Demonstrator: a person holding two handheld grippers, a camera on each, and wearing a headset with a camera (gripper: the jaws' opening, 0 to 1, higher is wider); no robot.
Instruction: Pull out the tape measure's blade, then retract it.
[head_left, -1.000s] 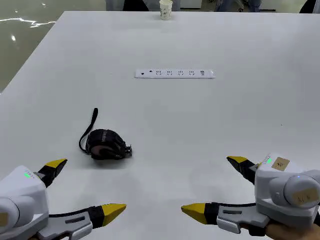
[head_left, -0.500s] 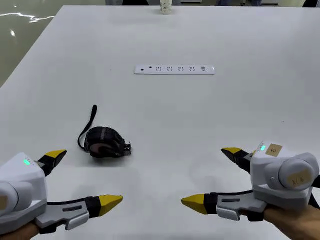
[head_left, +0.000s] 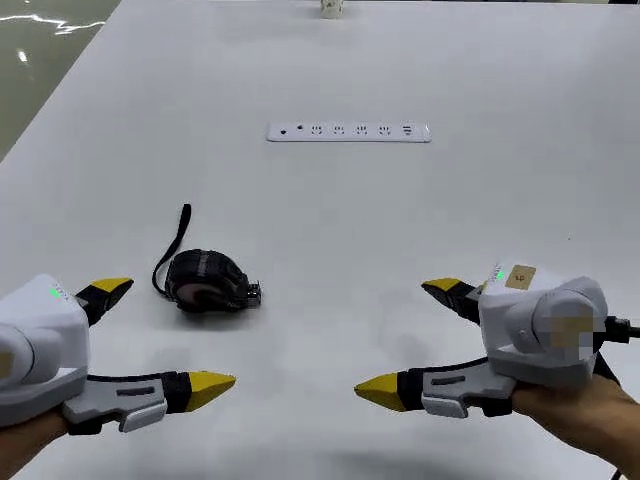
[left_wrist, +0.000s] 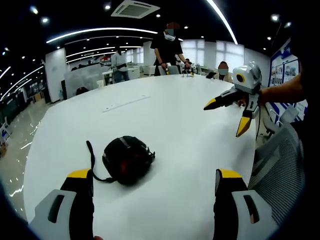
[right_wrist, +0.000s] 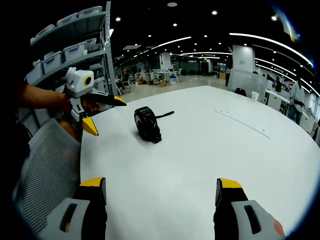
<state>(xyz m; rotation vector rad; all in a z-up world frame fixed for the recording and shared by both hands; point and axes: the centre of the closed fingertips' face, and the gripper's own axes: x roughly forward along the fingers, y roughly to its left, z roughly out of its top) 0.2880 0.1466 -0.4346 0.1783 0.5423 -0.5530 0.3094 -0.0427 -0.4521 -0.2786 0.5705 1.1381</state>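
A black tape measure (head_left: 208, 282) with a black wrist strap lies on the white table (head_left: 400, 220), its blade tucked in. The same tape measure (left_wrist: 127, 159) sits just ahead of my left gripper's jaws, and as tape measure (right_wrist: 148, 123) farther off in the right gripper view. My left gripper (head_left: 162, 336) hovers open at the near left, close beside the tape measure and apart from it. My right gripper (head_left: 412, 338) hovers open at the near right, well away from it. Both hold nothing. My left gripper (left_wrist: 152, 184) and right gripper (right_wrist: 162, 191) show wide jaws.
A white power strip (head_left: 348, 132) lies across the middle of the table. A paper cup (head_left: 331, 7) stands at the far edge. People stand beyond the table in the left gripper view. Shelving with bins (right_wrist: 75, 30) rises past the table in the right gripper view.
Both grippers have moved forward over the table, the left one nearer the tape measure. The head camera has tipped down a little. The tape measure has not moved.
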